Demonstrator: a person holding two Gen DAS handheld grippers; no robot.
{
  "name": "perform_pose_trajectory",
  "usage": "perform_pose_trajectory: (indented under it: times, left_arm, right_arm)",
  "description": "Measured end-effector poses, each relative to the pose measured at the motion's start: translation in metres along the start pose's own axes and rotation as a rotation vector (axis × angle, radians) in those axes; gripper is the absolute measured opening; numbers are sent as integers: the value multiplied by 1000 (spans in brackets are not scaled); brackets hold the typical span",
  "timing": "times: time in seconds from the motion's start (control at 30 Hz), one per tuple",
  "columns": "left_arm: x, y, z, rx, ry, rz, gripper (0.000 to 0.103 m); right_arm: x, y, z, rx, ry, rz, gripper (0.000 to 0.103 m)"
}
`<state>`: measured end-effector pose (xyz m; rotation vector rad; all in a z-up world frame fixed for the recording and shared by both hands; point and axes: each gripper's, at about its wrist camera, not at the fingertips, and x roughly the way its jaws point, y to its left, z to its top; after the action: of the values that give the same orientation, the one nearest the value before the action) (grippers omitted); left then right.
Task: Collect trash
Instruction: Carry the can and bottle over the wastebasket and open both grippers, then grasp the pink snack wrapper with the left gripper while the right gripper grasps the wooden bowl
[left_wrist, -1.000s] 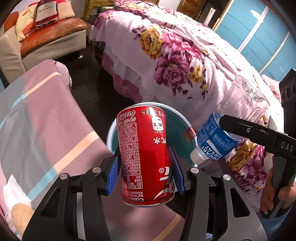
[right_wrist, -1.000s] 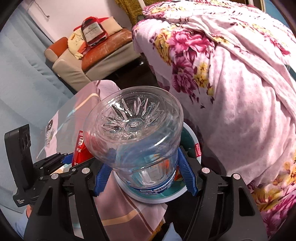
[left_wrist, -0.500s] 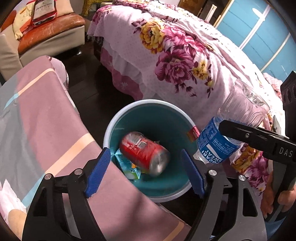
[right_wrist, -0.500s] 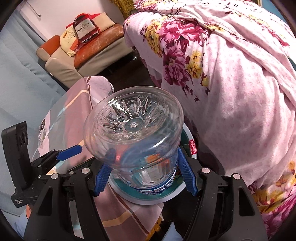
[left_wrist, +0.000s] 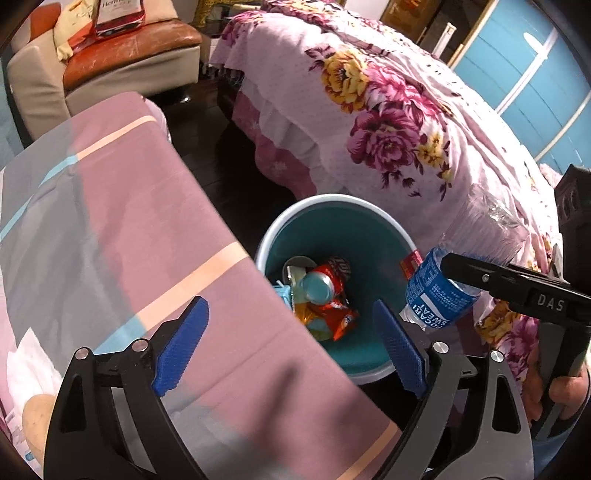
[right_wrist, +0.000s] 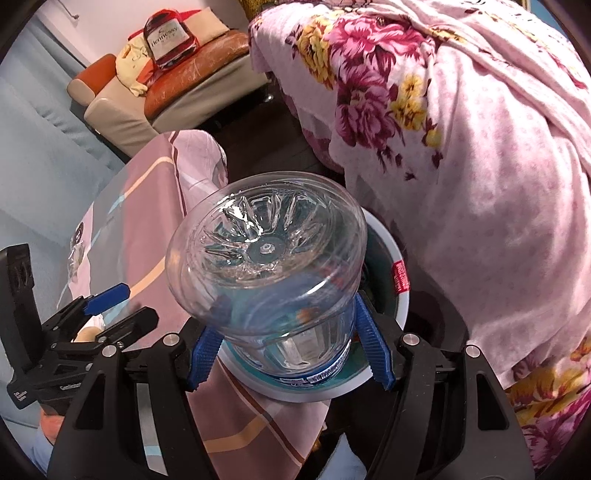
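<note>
A teal bin with a white rim (left_wrist: 369, 206) stands on the dark floor between the table and the bed; its rim also shows in the right wrist view (right_wrist: 400, 295). A red cola can (left_wrist: 330, 278) lies inside it on other wrappers (left_wrist: 332, 317). My left gripper (left_wrist: 291, 341) is open and empty above the bin's near edge. My right gripper (right_wrist: 290, 341) is shut on a clear plastic bottle with a blue label (right_wrist: 266, 266), held neck down over the bin; the bottle also shows in the left wrist view (left_wrist: 439, 291).
A table with a pink, grey and striped cloth (left_wrist: 110, 229) lies left of the bin. A bed with a floral pink cover (left_wrist: 388, 122) is behind and right. A sofa with an orange cushion (left_wrist: 122, 55) stands at the far left.
My left gripper opened and let go of the red can, which dropped into the bin and came to rest. The right gripper kept hold of the bottle over the bin.
</note>
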<state>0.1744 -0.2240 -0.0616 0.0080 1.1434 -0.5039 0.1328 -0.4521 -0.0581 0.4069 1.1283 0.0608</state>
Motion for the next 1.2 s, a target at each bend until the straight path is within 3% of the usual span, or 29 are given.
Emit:
perform_pose_trajectory:
  times: [0.43, 0.5, 0.73, 1.2]
  left_arm:
    - [-18, 19, -13, -28, -15, -13, 91]
    - [-23, 22, -15, -36, -20, -16, 91]
    - [-41, 36, -24, -62, -47, -23, 91]
    - [-101, 96, -58, -159, -129, 19, 91]
  right_arm:
    - [11, 8, -6, 40, 74, -8, 66]
    - [9, 10, -7, 46, 69, -4, 73]
    - [-7, 27, -7, 31, 38, -19, 75]
    - [-14, 107, -26, -100, 58, 7, 78]
